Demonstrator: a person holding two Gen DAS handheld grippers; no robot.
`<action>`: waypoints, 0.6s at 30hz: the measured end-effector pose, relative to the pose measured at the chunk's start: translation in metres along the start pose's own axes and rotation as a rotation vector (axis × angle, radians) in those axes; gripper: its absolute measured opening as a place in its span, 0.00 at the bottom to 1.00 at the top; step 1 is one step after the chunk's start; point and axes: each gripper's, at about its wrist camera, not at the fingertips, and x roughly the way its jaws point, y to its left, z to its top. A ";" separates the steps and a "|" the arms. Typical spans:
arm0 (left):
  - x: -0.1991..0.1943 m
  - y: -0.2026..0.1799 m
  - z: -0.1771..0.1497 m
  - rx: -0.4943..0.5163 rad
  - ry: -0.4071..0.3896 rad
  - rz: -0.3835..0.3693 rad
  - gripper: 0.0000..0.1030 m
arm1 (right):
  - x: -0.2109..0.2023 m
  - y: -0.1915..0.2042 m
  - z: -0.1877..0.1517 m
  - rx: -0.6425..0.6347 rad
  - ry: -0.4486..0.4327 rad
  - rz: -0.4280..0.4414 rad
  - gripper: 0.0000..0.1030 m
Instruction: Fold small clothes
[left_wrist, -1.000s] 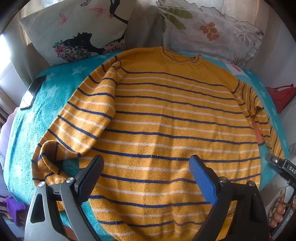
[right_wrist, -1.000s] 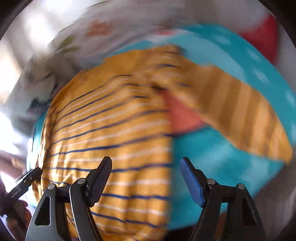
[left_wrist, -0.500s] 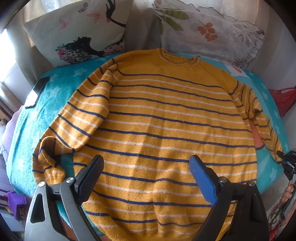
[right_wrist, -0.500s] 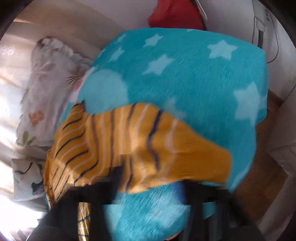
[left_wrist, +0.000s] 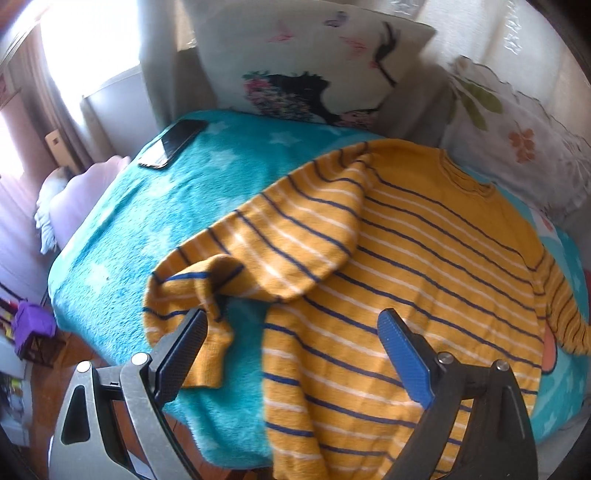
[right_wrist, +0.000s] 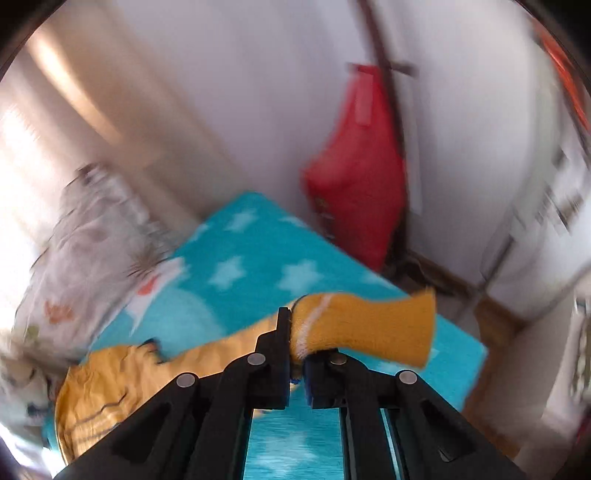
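L wrist view: my left gripper (left_wrist: 291, 354) hung over the near edge of the bed (left_wrist: 155, 206), jaws spread wide w/ nothing between them. The yellow striped sweater (left_wrist: 424, 258) lay flat on the teal star blanket, neck toward the pillows (left_wrist: 314, 55). Its left sleeve (left_wrist: 236, 280) was bunched and partly doubled over near the left jaw, not touching it as far as I could tell. A phone (left_wrist: 173, 142) sat at the far corner, well apart.

R wrist view, blurry: my right gripper (right_wrist: 297, 350) was clenched on the right sleeve cuff (right_wrist: 369, 325), lifted above the blanket, rest of the sleeve trailing back to the body. Red bag (right_wrist: 358, 166) by the wall behind.

Progress, my read: early. Body not yet folded; one sleeve in hand for folding in, other sleeve + body folds left to do.
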 end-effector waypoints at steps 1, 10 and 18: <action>0.001 0.006 0.000 -0.009 0.001 0.001 0.90 | 0.002 0.022 -0.002 -0.051 0.008 0.039 0.06; 0.003 0.058 0.011 -0.034 -0.016 -0.014 0.90 | 0.016 0.261 -0.097 -0.436 0.192 0.422 0.05; 0.011 0.117 0.010 -0.076 0.005 0.005 0.90 | 0.066 0.425 -0.210 -0.669 0.358 0.500 0.05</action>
